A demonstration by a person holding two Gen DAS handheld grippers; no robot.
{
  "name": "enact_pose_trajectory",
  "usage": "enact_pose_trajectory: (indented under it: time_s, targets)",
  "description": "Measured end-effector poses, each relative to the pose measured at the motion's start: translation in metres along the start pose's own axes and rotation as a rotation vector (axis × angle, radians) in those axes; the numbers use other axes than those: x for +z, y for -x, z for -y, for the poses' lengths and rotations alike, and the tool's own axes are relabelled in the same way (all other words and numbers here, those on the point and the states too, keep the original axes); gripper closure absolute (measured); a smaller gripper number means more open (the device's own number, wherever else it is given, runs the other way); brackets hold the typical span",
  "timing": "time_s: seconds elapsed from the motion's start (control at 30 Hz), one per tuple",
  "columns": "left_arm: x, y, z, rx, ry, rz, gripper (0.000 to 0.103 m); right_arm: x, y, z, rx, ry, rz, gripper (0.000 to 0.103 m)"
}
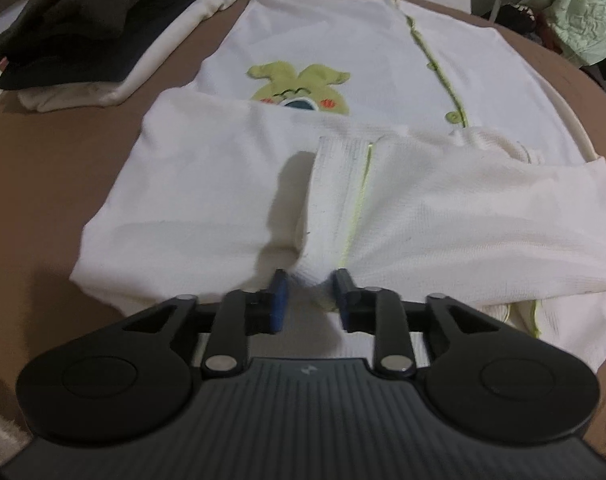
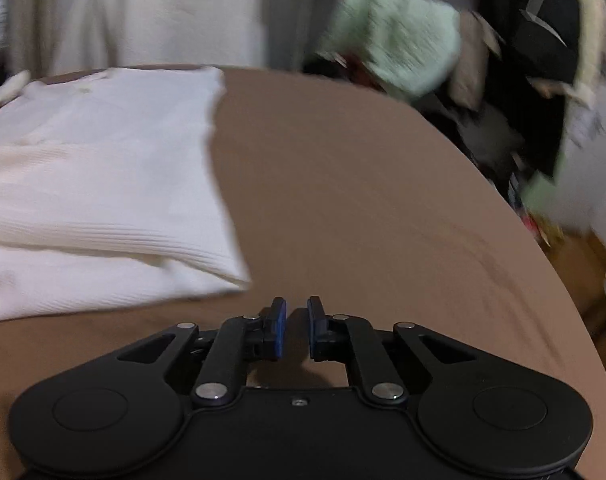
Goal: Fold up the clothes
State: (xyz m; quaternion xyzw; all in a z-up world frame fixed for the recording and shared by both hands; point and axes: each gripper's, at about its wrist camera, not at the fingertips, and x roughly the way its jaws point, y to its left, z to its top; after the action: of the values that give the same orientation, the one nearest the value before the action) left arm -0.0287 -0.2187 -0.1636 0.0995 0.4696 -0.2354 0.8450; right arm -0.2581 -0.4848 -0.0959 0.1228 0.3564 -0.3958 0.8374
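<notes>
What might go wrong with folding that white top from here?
1. The left gripper pinches only a small bunch of the sleeve; it could slip out partway through the fold.
2. The right gripper holds nothing and hangs over bare table, so the top may drag or bunch under a one-sided pull.
3. The stack lies close by; a wide swing could knock it.

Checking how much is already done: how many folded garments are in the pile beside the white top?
3 visible: a dark brown garment on top, a navy one beneath, a cream one at the bottom. More could be hidden between them.
</notes>
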Motion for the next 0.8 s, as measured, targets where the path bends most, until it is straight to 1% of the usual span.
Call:
enact_pose_trajectory:
  time_s: [0.07,0.13,0.17,0.2,0.23,0.3,0.33,0.4,0.43,0.47,0.5,0.57,0.6,0.63,0.67,0.73,0.77,0.8]
  targets:
    - [0.005,0.013,-0.003,-0.027,-0.009,0.002,0.066,0.021,0.009,0.015,0.091,-0.083,-0.004,0.083]
    - [0.023,0.025,-0.007,-0.042,-0.020,0.027,0.057,0.058,0.016,0.018,0.226,-0.118,0.018,0.076]
    - [0.034,0.030,-0.009,-0.042,-0.026,0.038,0.056,0.081,0.014,0.017,0.324,-0.124,0.010,0.061]
    - [0.045,0.034,-0.010,-0.041,-0.039,0.045,0.055,0.099,0.008,0.016,0.403,-0.122,-0.008,0.050]
    - [0.061,0.034,-0.007,-0.035,-0.072,0.036,0.053,0.119,-0.002,0.013,0.479,-0.104,-0.030,0.050]
    - [0.088,0.024,0.000,-0.026,-0.150,0.025,0.049,0.154,-0.026,-0.006,0.534,-0.015,-0.115,0.050]
    - [0.096,0.019,0.002,-0.002,-0.179,0.056,0.049,0.171,-0.037,-0.016,0.558,0.032,-0.159,0.050]
    - [0.112,0.009,0.005,0.045,-0.233,0.124,0.049,0.192,-0.058,-0.037,0.535,0.119,-0.202,0.050]
    - [0.114,0.005,0.005,0.044,-0.238,0.182,0.047,0.191,-0.067,-0.044,0.520,0.150,-0.202,0.050]
    - [0.112,0.002,0.003,0.003,-0.228,0.239,0.044,0.188,-0.075,-0.050,0.505,0.179,-0.199,0.050]
    - [0.110,-0.002,0.000,-0.051,-0.205,0.259,0.037,0.186,-0.084,-0.057,0.490,0.207,-0.196,0.050]
    - [0.110,-0.016,-0.004,-0.163,-0.160,0.192,0.036,0.181,-0.101,-0.070,0.459,0.265,-0.190,0.050]
    - [0.108,-0.021,-0.003,-0.212,-0.169,0.173,0.036,0.178,-0.109,-0.076,0.444,0.293,-0.186,0.050]
    - [0.105,-0.026,-0.002,-0.230,-0.189,0.170,0.035,0.176,-0.117,-0.082,0.428,0.322,-0.183,0.050]
    - [0.103,-0.032,0.002,-0.215,-0.226,0.155,0.035,0.169,-0.125,-0.082,0.418,0.310,-0.176,0.050]
    - [0.104,-0.044,0.012,-0.226,-0.356,0.122,0.035,0.161,-0.134,-0.073,0.412,0.230,-0.152,0.050]
    - [0.103,-0.049,0.015,-0.229,-0.416,0.112,0.035,0.159,-0.135,-0.073,0.398,0.218,-0.139,0.049]
    - [0.102,-0.053,0.015,-0.225,-0.453,0.128,0.035,0.157,-0.136,-0.074,0.383,0.210,-0.127,0.049]
